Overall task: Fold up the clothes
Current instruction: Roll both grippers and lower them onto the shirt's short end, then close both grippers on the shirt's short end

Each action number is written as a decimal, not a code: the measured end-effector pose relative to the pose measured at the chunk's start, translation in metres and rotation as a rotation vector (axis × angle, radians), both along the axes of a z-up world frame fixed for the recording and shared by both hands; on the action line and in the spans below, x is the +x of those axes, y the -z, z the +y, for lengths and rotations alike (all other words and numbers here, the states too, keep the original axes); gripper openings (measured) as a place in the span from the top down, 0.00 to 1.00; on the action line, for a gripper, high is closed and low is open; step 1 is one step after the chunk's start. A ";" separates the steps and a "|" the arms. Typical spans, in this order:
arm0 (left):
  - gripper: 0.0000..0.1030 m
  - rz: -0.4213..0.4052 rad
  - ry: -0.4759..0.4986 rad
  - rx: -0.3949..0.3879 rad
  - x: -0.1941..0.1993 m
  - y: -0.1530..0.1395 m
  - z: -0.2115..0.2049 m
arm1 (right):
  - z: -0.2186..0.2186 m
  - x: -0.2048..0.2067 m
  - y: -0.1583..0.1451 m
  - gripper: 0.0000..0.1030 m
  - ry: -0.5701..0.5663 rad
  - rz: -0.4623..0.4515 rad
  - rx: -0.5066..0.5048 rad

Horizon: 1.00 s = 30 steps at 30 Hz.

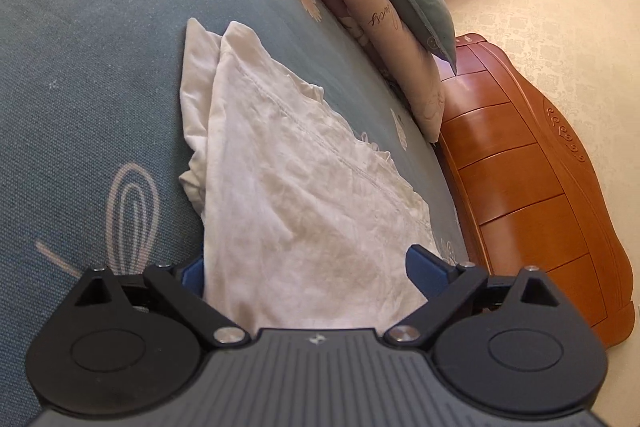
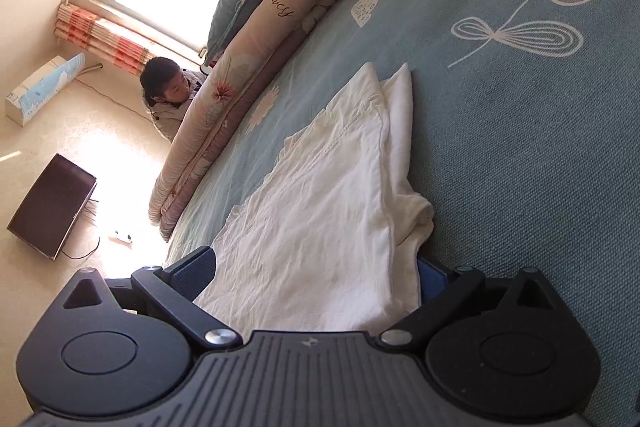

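Blue flowered bedsheet [image 1: 88, 75] under a white garment [image 1: 288, 179], part-folded, near the quilt roll [image 2: 208, 131]. Left gripper [image 1: 308, 273] and right gripper [image 2: 316, 271] both spread wide, cloth between fingers, unpinched.

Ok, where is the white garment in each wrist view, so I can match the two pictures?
Left wrist: the white garment runs from the bottom centre up toward the middle, on the blue bedspread.
Right wrist: the white garment runs from the bottom centre up toward the middle, slanting right.
Shared landmark: the rolled floral quilt along the bed's edge.
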<state>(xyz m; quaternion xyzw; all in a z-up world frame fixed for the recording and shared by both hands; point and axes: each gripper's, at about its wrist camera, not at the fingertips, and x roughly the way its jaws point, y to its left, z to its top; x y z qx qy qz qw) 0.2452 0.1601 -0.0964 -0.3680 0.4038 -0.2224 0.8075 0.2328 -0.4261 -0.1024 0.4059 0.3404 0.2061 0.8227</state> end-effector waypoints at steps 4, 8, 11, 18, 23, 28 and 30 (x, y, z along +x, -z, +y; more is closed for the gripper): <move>0.38 0.044 -0.015 0.058 0.011 -0.002 -0.003 | -0.007 0.005 0.002 0.16 -0.014 0.024 0.007; 0.51 0.053 -0.028 0.091 0.008 -0.003 -0.004 | -0.001 0.014 0.003 0.25 -0.037 0.046 0.037; 0.73 0.073 -0.053 0.103 0.006 0.000 0.001 | 0.008 0.019 0.004 0.31 -0.070 0.062 -0.016; 0.93 0.137 -0.088 0.151 0.010 -0.001 0.001 | 0.009 0.018 0.000 0.70 -0.029 0.134 -0.116; 0.94 0.138 -0.070 0.221 0.012 -0.019 -0.007 | 0.007 0.017 -0.006 0.91 -0.005 0.197 -0.156; 0.97 0.102 -0.063 0.259 -0.003 -0.053 0.001 | 0.010 0.004 -0.034 0.92 -0.015 0.157 -0.187; 0.98 0.087 -0.067 0.266 -0.012 -0.063 0.007 | 0.012 -0.002 -0.046 0.92 -0.029 0.148 -0.200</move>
